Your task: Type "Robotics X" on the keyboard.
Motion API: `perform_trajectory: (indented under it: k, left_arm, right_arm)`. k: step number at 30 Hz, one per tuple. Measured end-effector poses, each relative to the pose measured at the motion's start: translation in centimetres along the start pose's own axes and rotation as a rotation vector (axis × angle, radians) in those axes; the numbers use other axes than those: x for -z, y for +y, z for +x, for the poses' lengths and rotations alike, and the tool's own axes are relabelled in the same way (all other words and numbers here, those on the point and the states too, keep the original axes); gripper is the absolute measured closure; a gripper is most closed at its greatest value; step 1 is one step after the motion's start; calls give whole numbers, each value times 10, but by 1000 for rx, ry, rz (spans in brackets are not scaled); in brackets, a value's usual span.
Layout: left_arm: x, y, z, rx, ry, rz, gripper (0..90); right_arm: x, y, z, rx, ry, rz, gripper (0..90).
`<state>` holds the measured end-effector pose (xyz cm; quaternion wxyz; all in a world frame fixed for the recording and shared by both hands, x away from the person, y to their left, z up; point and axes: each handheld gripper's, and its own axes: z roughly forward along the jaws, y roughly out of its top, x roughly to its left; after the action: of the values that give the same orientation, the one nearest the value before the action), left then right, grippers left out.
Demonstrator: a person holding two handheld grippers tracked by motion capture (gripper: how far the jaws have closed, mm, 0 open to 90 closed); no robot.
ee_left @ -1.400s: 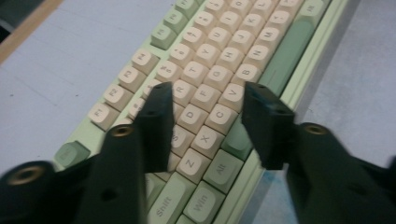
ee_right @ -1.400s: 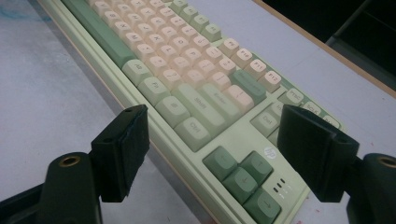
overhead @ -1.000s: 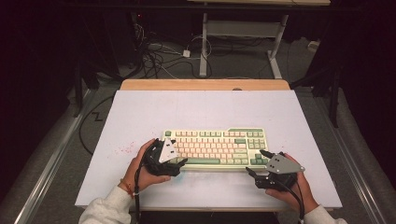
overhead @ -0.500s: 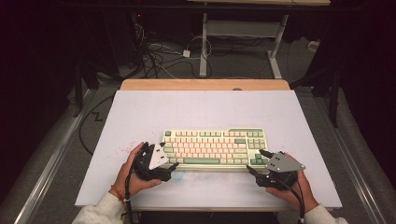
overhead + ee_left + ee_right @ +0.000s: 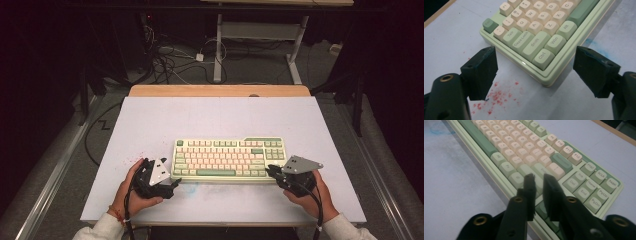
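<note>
From the high view, the keyboard (image 5: 229, 159) lies flat at the lower middle of the frame on the pale surface (image 5: 165, 117), with your left tongs (image 5: 172, 186) just off its lower left corner and your right tongs (image 5: 268, 171) at its lower right corner.

In the left gripper view, your left tongs (image 5: 535, 72) stand wide open with nothing between them. The keyboard's (image 5: 541, 37) Ctrl corner sits in the upper middle of the frame, just ahead of the gap, above red specks (image 5: 496, 97) on the surface.

In the right gripper view, your right tongs (image 5: 539, 178) have just been closing and now stand almost together, with only a thin slit left. They hover over the keys beside the Enter key; I see nothing pinched between them.

Judging by its build, the keyboard is a stiff plastic slab, fairly heavy and smooth along the rim. The keycaps can pop off, so take hold of the case edge at the two near corners, not the keys.
</note>
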<state>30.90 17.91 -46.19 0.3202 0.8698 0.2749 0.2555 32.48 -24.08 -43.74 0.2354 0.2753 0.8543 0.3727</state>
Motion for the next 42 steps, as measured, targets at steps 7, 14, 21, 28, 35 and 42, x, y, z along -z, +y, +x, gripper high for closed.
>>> perform_trajectory:
  k: [7,14,21,28,35,42]
  left_arm:
    - [3,-6,0,9,-1,13,186]
    - [5,-9,1,12,7,18,186]
    - [7,-10,2,14,6,23,186]
    - [7,-9,1,17,6,23,186]
    - [8,-8,2,33,0,16,219]
    - [16,-5,8,82,-48,-30,507]
  right_arm:
    - [-10,12,-2,6,26,3,898]
    - [-25,19,-2,25,43,36,899]
    - [-38,23,-2,36,56,63,900]
    - [-46,23,-2,37,55,85,900]
    - [-51,21,-3,36,54,100,899]
    - [-52,18,-3,31,52,96,899]
